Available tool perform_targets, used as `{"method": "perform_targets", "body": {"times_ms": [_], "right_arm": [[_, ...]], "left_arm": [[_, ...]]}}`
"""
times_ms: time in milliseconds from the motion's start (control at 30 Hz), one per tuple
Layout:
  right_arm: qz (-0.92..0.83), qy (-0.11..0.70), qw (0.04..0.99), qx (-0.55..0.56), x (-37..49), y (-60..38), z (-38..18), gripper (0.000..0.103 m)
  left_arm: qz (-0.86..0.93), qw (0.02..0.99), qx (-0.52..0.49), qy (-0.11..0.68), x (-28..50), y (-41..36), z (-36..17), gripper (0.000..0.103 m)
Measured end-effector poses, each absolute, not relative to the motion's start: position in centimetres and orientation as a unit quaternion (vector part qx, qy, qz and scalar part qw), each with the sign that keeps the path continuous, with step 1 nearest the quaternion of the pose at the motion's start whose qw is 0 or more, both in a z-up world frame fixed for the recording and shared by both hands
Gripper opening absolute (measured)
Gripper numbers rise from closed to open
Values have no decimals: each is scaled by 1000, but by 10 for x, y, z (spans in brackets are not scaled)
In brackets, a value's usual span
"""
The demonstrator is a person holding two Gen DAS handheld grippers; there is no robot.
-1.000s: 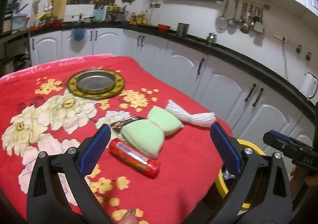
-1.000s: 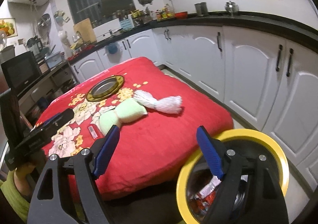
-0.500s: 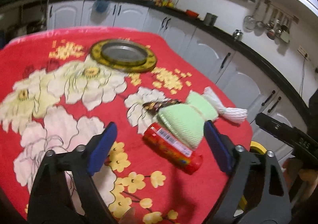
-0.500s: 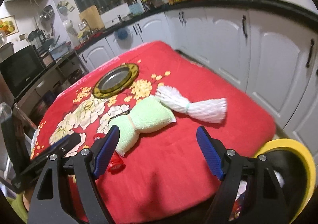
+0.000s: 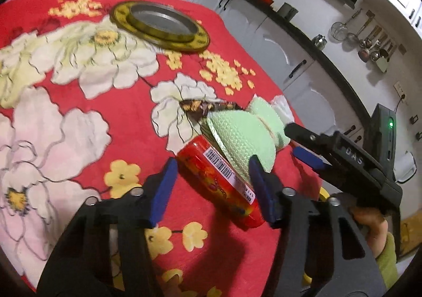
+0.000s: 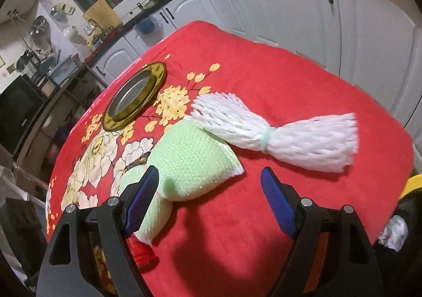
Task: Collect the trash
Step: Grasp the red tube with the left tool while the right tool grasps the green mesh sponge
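Right wrist view, yellow-rimmed bin (image 6: 415,183) holding white scrap (image 6: 394,231), right hand-held gripper (image 6: 209,198) wide.

Red plush table cover (image 5: 126,136) printed with white and yellow flowers. Round metal plate with a gold patterned rim (image 5: 161,25), lying flat on the cover. White kitchen cabinets (image 6: 369,20) under a black countertop (image 5: 311,41). Ladles and strainers (image 5: 369,41) hung on the wall.
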State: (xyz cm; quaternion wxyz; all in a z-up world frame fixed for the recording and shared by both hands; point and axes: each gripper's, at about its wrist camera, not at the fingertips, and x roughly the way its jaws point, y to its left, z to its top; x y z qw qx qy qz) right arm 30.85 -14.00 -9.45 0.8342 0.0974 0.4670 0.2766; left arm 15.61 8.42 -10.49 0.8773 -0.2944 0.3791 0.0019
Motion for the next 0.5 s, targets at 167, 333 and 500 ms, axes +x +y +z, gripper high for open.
{"method": "perform_targets", "body": {"times_ms": [167, 333, 500], "right_arm": [[283, 483, 818, 130, 316, -133, -106, 78], [302, 484, 809, 144, 315, -123, -108, 61], [306, 478, 808, 159, 310, -126, -103, 50]], "left_arm": [[-2, 869, -309, 387, 162, 84, -115, 46], [-4, 873, -299, 386, 163, 82, -116, 42], [-10, 870, -308, 384, 160, 84, -116, 38]]}}
